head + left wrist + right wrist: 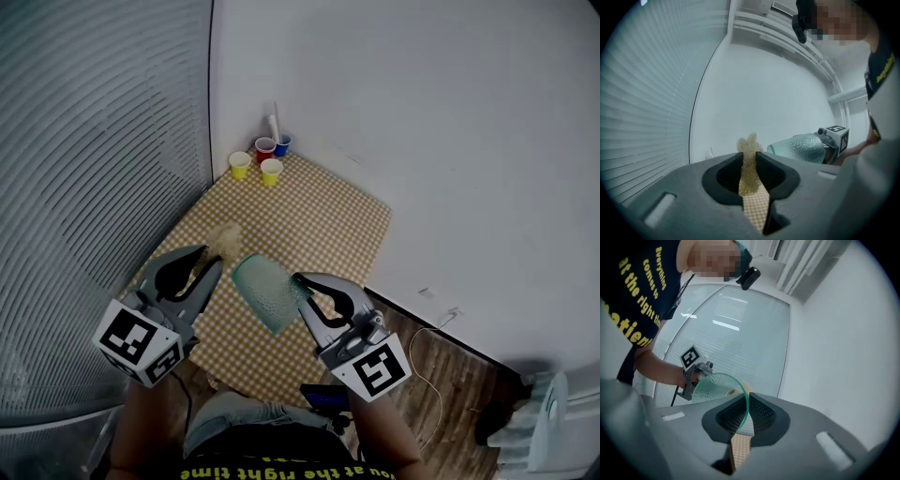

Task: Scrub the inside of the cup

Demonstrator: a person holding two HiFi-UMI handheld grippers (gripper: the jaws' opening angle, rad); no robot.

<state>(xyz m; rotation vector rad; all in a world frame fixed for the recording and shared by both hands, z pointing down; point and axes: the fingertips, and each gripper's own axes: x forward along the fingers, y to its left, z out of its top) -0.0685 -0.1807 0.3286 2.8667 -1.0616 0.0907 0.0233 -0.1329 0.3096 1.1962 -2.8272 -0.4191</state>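
A translucent green cup lies on its side in the air over the table, and my right gripper is shut on its rim. In the right gripper view the thin rim runs between the jaws of my right gripper. My left gripper is shut on a beige scrub sponge, just left of the cup's mouth. The sponge sticks out past the jaws of my left gripper, with the cup to its right.
The table carries a yellow checkered cloth and stands in a corner between a ribbed blind and a white wall. At its far end stand two yellow cups, a red cup and a blue cup. Wooden floor lies to the right.
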